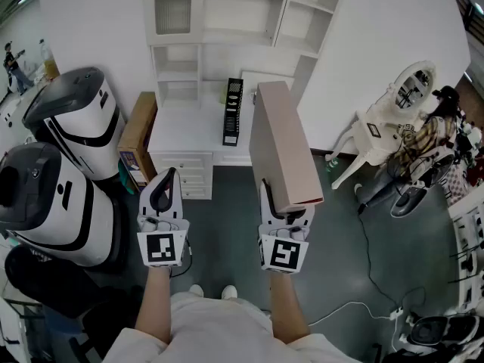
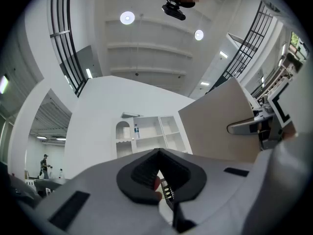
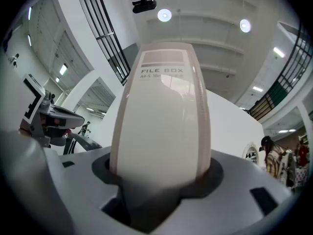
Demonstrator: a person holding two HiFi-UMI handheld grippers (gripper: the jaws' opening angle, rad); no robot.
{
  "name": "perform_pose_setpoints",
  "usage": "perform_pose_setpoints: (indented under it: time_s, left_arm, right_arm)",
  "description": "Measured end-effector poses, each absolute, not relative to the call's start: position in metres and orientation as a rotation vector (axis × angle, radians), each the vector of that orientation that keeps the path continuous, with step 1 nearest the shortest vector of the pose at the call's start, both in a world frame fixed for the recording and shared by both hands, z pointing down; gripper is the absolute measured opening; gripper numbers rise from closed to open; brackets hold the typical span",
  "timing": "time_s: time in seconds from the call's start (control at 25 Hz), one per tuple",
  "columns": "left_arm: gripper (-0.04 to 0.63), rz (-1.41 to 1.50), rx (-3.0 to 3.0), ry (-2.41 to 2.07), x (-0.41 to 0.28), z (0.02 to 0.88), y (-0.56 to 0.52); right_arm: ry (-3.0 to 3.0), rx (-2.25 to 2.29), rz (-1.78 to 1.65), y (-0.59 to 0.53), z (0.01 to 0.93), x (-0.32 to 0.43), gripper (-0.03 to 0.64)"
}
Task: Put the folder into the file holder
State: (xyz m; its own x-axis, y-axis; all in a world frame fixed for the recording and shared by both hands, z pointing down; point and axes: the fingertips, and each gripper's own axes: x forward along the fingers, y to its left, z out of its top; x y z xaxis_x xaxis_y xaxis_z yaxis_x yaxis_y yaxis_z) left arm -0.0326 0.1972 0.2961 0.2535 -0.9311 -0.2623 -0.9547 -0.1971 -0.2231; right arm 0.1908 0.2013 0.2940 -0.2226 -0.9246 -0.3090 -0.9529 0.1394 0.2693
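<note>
Carry toward the desk. The right gripper (image 1: 285,212) pinches the folder (image 1: 281,144), a pale file box, at its lower end, jaws spread wide around its spine. The box's long axis rises from the jaws and tips forward toward the white desk (image 1: 185,133). The black file holder (image 1: 233,112) stands upright on that desk, well apart from the box, ahead and slightly to its left. The left gripper (image 1: 162,189) hangs beside, jaws pressed together on nothing. The loaded right hand appears the nearer to the holder.
</note>
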Motion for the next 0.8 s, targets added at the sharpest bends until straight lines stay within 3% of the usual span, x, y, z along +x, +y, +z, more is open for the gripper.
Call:
perform_pose_setpoints:
  time_s: [0.44, 0.8]
  left_arm:
    - [-0.009, 0.11, -2.23, 1.711, -0.044, 0.302, 0.179]
    - [-0.009, 0.109, -2.248, 1.75, -0.104, 0.321, 0.15]
  right_arm:
    - [2.292, -1.899, 0.584, 0.188, 0.295, 0.173, 0.291]
    - [2.255, -1.995, 0.517, 0.149, 0.317, 0.134, 0.29]
